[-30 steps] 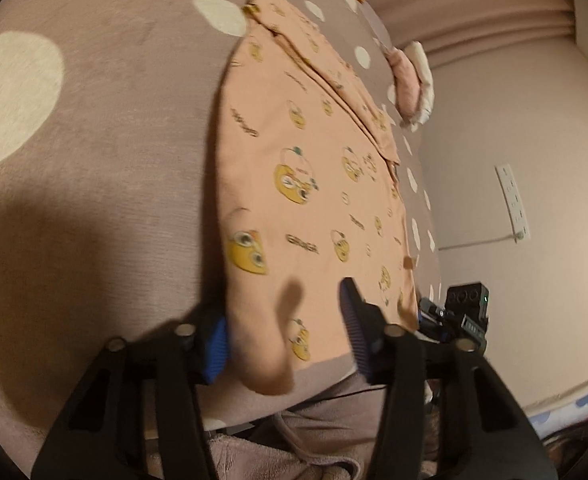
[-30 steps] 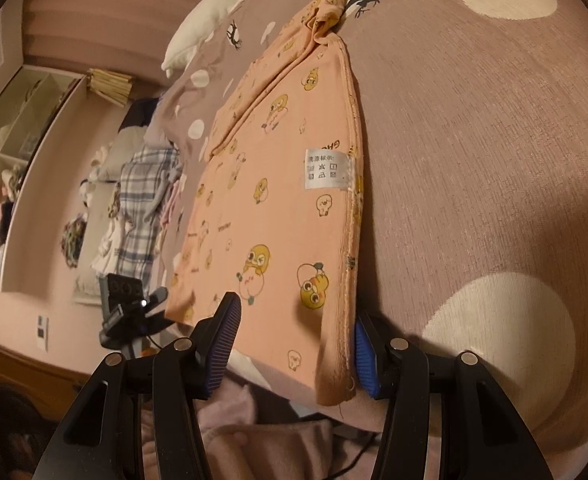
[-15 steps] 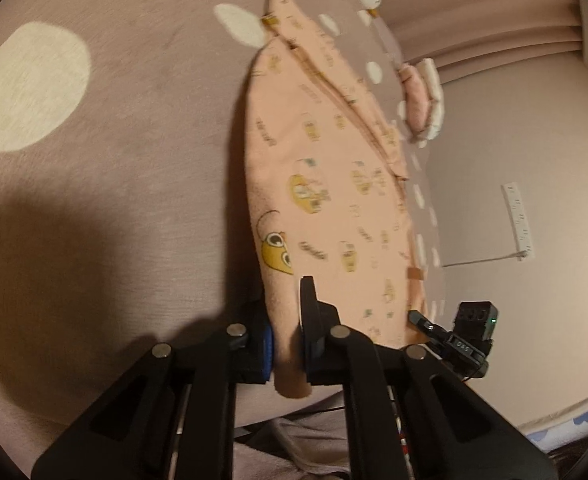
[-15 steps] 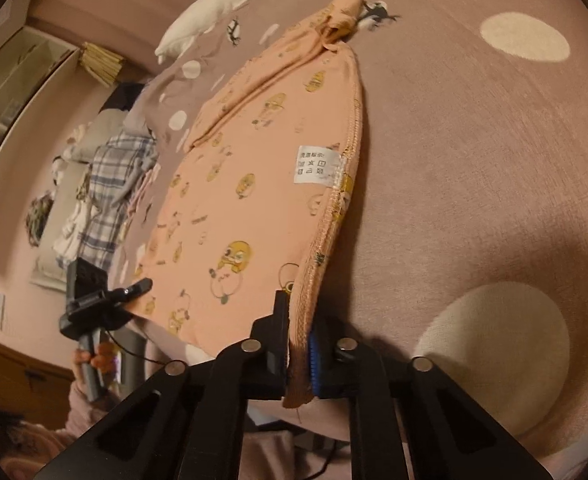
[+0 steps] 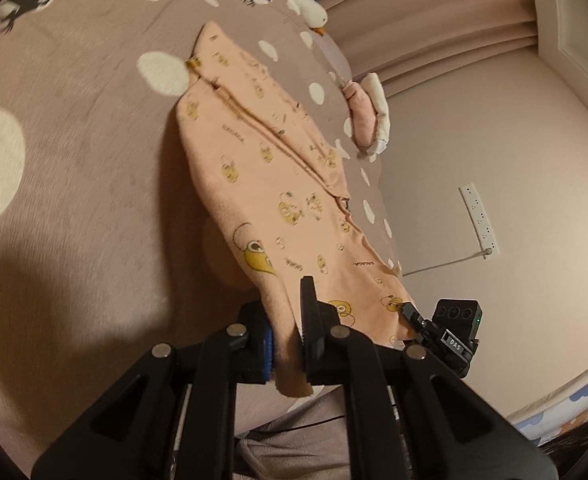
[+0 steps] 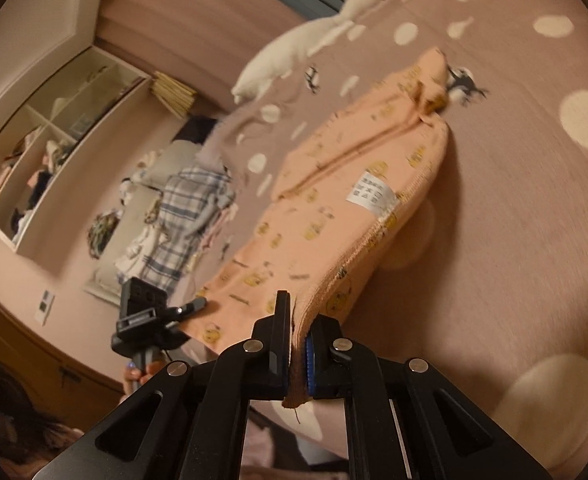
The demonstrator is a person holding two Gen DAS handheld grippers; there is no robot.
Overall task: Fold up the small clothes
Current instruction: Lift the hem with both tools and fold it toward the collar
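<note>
A: Left gripper (image 5: 285, 332), panel one: jaws drawn narrow, pinching one near corner of the peach garment (image 5: 269, 184). Right gripper (image 6: 294, 344), panel two: likewise narrow, clamped on the opposite near corner by the stitched hem.

B: Largest element first?

A: Bed cover (image 5: 73, 184), brown with pale dots, fills both panels. The garment lies upon it, its near edge raised off the cover between the two grippers, its far end resting toward 12 o'clock. A care label (image 6: 370, 194) shows at roughly 1 o'clock from the right gripper.

B: Probable failure?

A: Judged from the grips: each holds only a small bite of cloth at the corner, so a quick pull may let fabric slip out. Uneven lifting of the two corners would likely skew the fold line. The far end could also drag and bunch on the cover.

B: Smaller items?

A: Plush goose (image 6: 306, 48) at 12 o'clock; folded pink cloth (image 5: 368, 114) at 1 o'clock in the left view.
</note>
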